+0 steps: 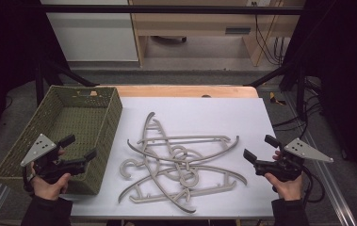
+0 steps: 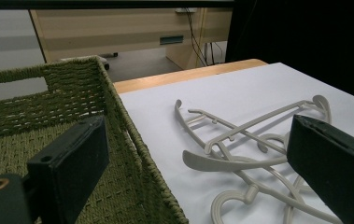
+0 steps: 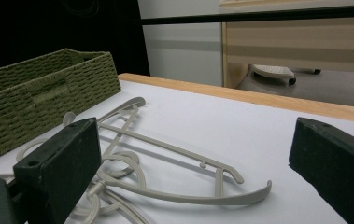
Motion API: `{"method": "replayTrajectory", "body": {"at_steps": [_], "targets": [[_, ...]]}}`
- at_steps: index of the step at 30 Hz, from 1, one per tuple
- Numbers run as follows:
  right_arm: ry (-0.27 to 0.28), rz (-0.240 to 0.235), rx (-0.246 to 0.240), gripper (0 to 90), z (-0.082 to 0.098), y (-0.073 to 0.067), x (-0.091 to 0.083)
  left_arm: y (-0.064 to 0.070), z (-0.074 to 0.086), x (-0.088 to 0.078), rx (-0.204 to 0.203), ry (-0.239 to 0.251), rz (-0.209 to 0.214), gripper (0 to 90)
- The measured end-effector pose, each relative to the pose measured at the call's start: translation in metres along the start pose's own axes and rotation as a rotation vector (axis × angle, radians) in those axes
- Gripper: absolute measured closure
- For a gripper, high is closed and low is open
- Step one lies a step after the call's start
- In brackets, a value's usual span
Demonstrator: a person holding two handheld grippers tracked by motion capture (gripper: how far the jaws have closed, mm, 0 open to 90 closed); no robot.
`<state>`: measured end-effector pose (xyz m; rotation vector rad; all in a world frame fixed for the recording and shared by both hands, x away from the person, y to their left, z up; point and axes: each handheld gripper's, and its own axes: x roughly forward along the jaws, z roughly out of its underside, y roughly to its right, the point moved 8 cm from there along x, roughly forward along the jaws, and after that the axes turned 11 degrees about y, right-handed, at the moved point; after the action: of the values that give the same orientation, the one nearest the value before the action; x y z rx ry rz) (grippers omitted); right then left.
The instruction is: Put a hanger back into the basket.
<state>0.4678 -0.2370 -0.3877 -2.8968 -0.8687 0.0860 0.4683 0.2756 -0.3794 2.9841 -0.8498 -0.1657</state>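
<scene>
Hangers (image 1: 178,162) lie in a tangled grey heap on the white sheet (image 1: 214,117), just right of the basket (image 1: 58,129). Left gripper (image 1: 79,147) hovers over the basket's near right corner, jaws wide, holding nothing. Right gripper (image 1: 260,148) hangs right of the heap, jaws also wide and empty.

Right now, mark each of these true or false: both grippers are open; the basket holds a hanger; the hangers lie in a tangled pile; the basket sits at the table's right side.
1. Both grippers are open. True: the left gripper and the right gripper have jaws apart with nothing between them.
2. The basket holds a hanger. False: it holds no hanger.
3. The hangers lie in a tangled pile. True: they overlap on the white sheet.
4. The basket sits at the table's right side. False: it is at the left, by the left gripper.
</scene>
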Motion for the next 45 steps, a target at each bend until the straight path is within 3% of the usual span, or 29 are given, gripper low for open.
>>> {"method": "replayTrajectory", "body": {"at_steps": [11, 19, 37, 45], "targets": [[0.000, 0.002, -0.012, 2.6, -0.001, 0.002, -0.002, 0.008, -0.003, 0.004, 0.027, -0.021, 0.026, 5.6], [-0.018, -0.014, -0.016, 2.4, 0.001, -0.004, 0.002, 0.016, -0.010, 0.008, 0.052, -0.024, 0.051, 5.6], [-0.025, -0.028, -0.016, 2.2, 0.002, -0.009, 0.005, 0.066, -0.007, 0.039, 0.130, -0.117, 0.175, 6.2], [-0.025, -0.026, -0.013, 2.0, 0.003, -0.010, 0.006, 0.087, -0.006, 0.060, 0.154, -0.150, 0.226, 6.2]]}}
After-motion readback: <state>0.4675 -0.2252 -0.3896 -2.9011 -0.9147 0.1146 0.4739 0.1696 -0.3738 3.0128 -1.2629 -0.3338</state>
